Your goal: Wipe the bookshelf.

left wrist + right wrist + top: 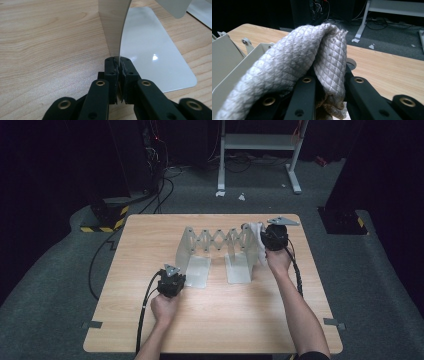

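Observation:
A pale metal expanding rack [215, 242] with scissor links stands mid-table on two flat base plates. My left gripper [175, 276] is at its left end. In the left gripper view that gripper [119, 66] is shut on the lower edge of the rack's upright plate [113, 25], beside the glossy base plate [150, 50]. At the rack's right end my right gripper [270, 237] holds a white quilted cloth [257, 232]. In the right gripper view the cloth [312, 57] bulges up between the jaws of the gripper [329, 83] and drapes onto the rack [227, 57].
The wooden table [150, 320] has bare room in front and to the left. A round hole [350, 63] lies in the tabletop past the cloth. Behind the table, on the grey carpet, stand a metal frame [257, 142], cables and a yellow-black striped base [102, 222].

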Demonstrator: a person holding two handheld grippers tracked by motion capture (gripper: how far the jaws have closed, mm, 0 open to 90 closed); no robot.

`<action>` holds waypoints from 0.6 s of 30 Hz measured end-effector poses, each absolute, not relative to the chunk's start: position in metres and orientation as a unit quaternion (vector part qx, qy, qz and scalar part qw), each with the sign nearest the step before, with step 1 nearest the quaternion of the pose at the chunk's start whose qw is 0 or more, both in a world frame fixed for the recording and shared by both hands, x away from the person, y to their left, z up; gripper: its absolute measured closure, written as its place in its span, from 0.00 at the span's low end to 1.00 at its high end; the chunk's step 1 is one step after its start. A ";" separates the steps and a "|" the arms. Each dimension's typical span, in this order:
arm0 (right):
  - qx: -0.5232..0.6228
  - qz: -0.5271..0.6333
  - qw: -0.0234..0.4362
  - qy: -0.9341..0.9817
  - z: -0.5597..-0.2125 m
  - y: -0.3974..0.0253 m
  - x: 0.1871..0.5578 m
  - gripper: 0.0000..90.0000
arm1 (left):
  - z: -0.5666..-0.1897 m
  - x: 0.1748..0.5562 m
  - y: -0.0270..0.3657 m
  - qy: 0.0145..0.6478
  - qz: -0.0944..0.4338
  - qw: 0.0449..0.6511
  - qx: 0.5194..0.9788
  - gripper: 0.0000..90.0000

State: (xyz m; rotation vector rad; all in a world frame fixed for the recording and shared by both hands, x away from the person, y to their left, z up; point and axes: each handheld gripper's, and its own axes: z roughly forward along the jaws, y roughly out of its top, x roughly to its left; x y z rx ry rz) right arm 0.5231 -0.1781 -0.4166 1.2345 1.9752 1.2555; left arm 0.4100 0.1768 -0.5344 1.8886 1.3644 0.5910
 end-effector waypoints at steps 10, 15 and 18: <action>0.469 0.459 0.256 0.710 -0.417 -0.190 0.520 0.91 | -0.534 0.410 0.177 0.529 0.230 0.361 0.733 0.94; 0.474 0.451 0.256 0.711 -0.423 -0.191 0.522 0.91 | -0.534 0.410 0.177 0.529 0.230 0.361 0.733 0.94; 0.478 0.445 0.256 0.713 -0.426 -0.192 0.523 0.90 | -0.534 0.410 0.177 0.529 0.229 0.360 0.733 0.94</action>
